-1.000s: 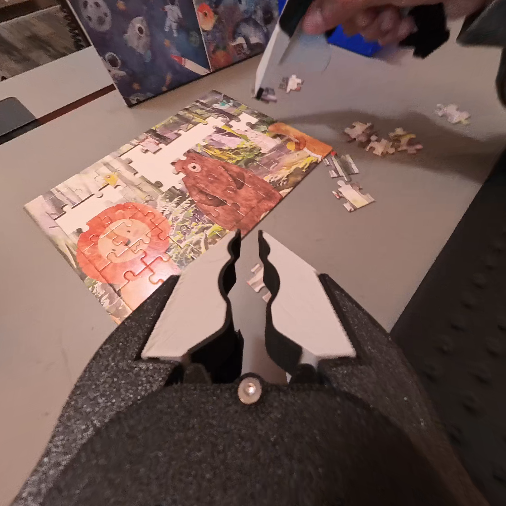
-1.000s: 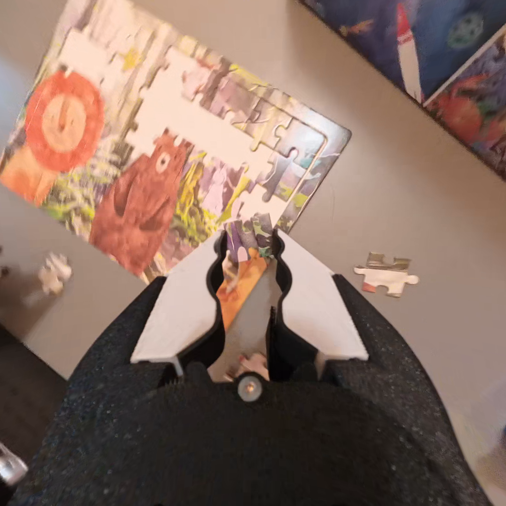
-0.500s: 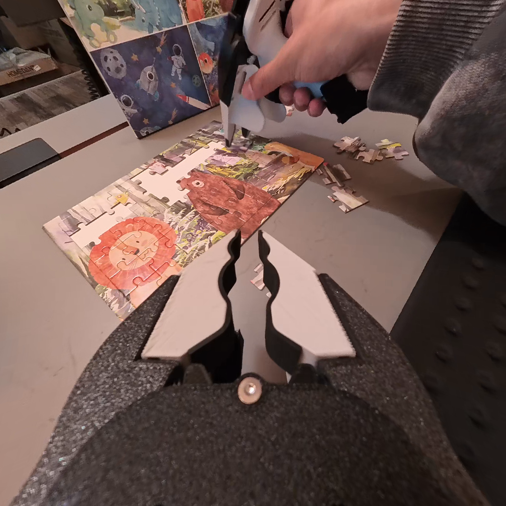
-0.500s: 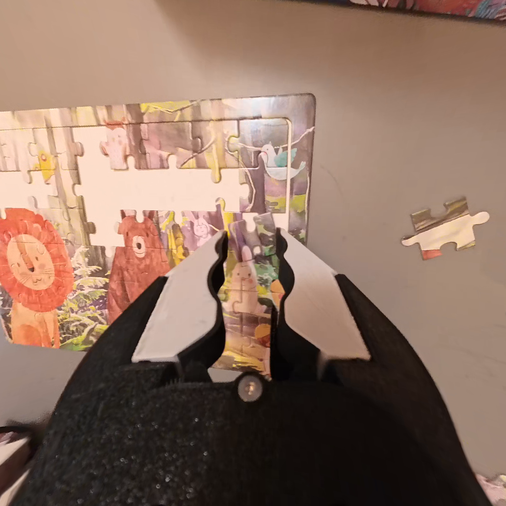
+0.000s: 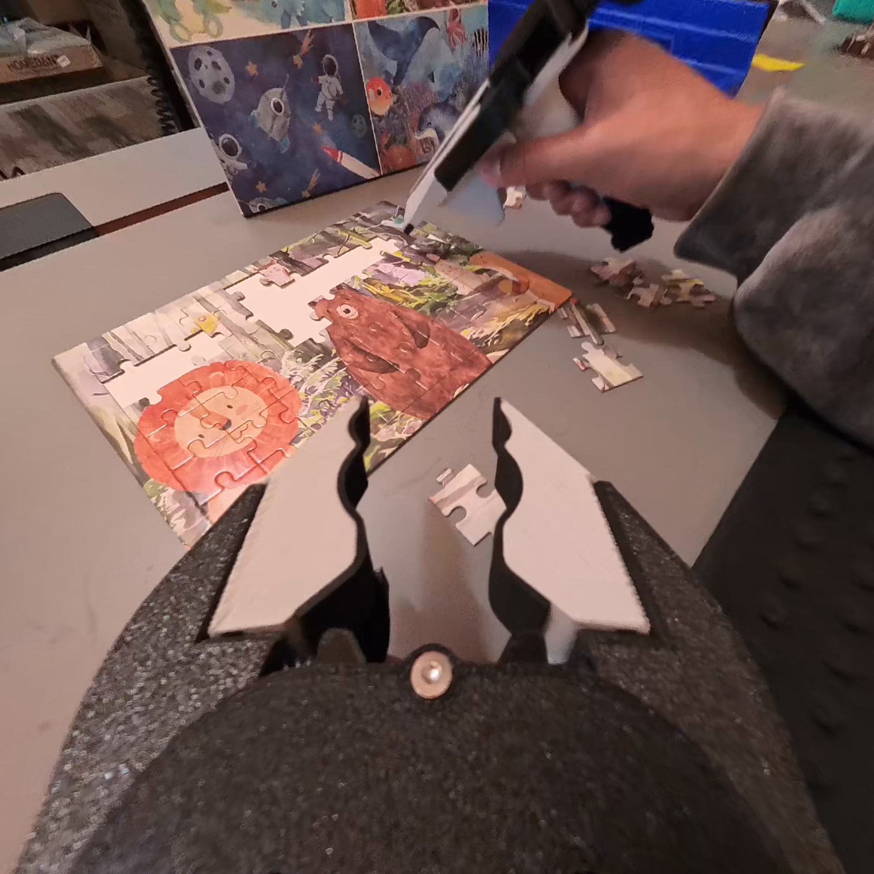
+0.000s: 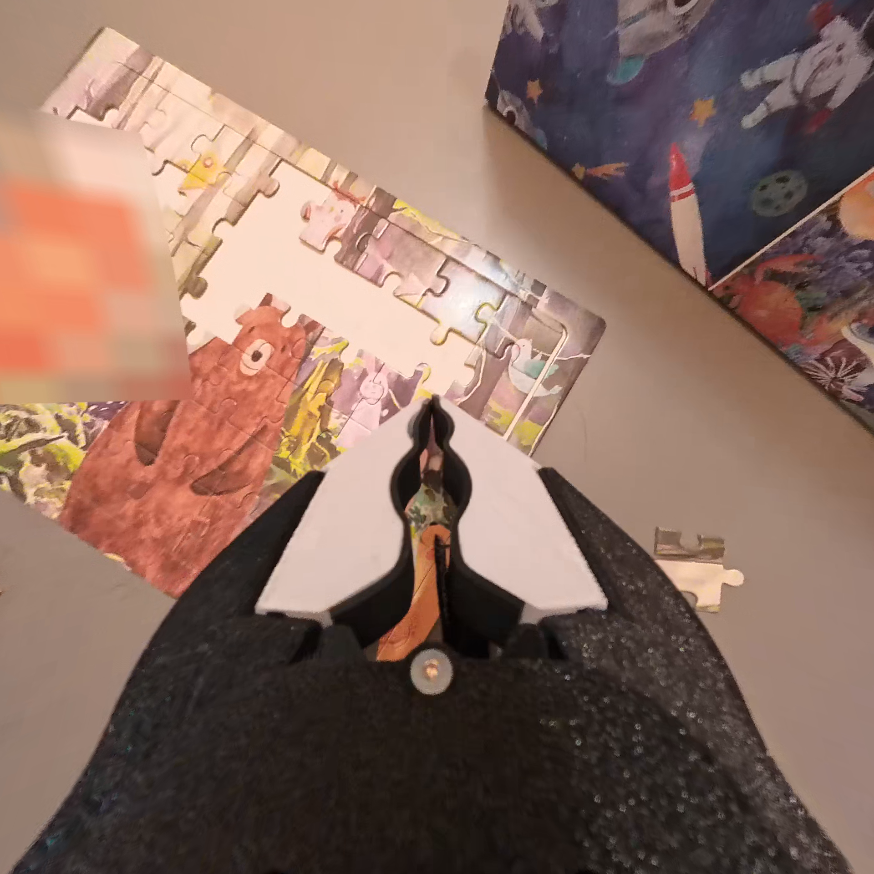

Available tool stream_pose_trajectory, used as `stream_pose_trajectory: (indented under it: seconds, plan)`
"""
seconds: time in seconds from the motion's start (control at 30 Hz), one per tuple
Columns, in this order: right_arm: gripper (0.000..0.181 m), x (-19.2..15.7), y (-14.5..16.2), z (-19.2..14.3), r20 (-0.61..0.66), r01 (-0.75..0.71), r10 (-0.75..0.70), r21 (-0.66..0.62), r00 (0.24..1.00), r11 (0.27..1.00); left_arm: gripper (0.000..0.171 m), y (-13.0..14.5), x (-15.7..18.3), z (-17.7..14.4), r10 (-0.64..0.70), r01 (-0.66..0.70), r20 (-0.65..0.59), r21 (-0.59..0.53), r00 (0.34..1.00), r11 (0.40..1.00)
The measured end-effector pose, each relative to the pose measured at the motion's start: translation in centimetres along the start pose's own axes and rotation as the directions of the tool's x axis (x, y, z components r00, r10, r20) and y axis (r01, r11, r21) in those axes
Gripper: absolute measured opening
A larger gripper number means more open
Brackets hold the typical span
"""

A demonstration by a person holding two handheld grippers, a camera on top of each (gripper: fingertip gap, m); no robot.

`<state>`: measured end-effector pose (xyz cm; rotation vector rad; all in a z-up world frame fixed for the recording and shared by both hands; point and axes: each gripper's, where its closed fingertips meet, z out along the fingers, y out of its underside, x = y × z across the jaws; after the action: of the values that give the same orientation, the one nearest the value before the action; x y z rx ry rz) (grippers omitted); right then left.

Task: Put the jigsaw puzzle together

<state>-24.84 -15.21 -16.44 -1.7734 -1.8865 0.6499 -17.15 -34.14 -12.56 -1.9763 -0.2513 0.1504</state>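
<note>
Right gripper [image 6: 432, 402] pinched together, empty, tips pressing on the puzzle [image 5: 302, 350] at its far corner on the table [image 5: 71, 544]. Left gripper [image 5: 428, 406] spread wide over a loose piece [image 5: 466, 501]. Thin, light, flat card: probably best nipped by an edge. Only the left view shows 3 more scattered pieces [image 5: 648, 284] at right.

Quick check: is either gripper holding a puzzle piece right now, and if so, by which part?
Neither. The left gripper is open above a loose piece on the table. The right gripper is shut with nothing visible between its tips, over the puzzle.
</note>
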Motion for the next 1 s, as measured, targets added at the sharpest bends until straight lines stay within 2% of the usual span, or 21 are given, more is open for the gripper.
stream_pose_trajectory:
  seconds: [0.1,0.17,0.3,0.5,0.67,0.93,1.0]
  plan:
    - [0.000,-0.2,0.8,0.3,-0.020,-0.006,0.005,-0.013,1.000,1.000,0.053,-0.2,-0.1,0.1,0.007,-0.008,0.012,0.011,1.000,1.000]
    - [0.000,-0.8,0.5,-0.3,-0.019,-0.007,0.008,0.028,1.000,1.000,0.053,-0.1,0.0,0.1,0.024,-0.024,0.014,0.006,1.000,1.000]
    - [0.000,-0.7,2.0,0.4,-0.046,-0.035,0.034,-0.029,0.998,0.999,0.053,0.2,0.2,0.2,0.046,-0.046,0.012,-0.007,0.999,0.999]
    - [0.000,-0.1,2.1,0.3,-0.089,-0.163,0.161,-0.009,0.983,0.987,0.053,0.2,0.5,0.0,0.032,-0.032,-0.010,0.002,0.999,0.999]
    - [0.000,0.2,1.9,0.5,-0.167,-0.216,0.215,0.013,0.962,0.976,0.053,0.2,0.6,0.0,0.030,-0.030,-0.017,0.003,0.999,1.000]
    - [0.000,0.0,1.3,0.4,-0.163,-0.325,0.328,0.045,0.931,0.945,0.053,0.3,0.8,0.0,0.037,-0.037,-0.024,-0.004,0.999,0.999]
    - [0.000,1.3,1.2,-0.5,-0.200,-0.312,0.319,0.068,0.926,0.948,0.053,0.3,0.8,0.0,0.037,-0.037,-0.025,-0.005,0.999,0.999]
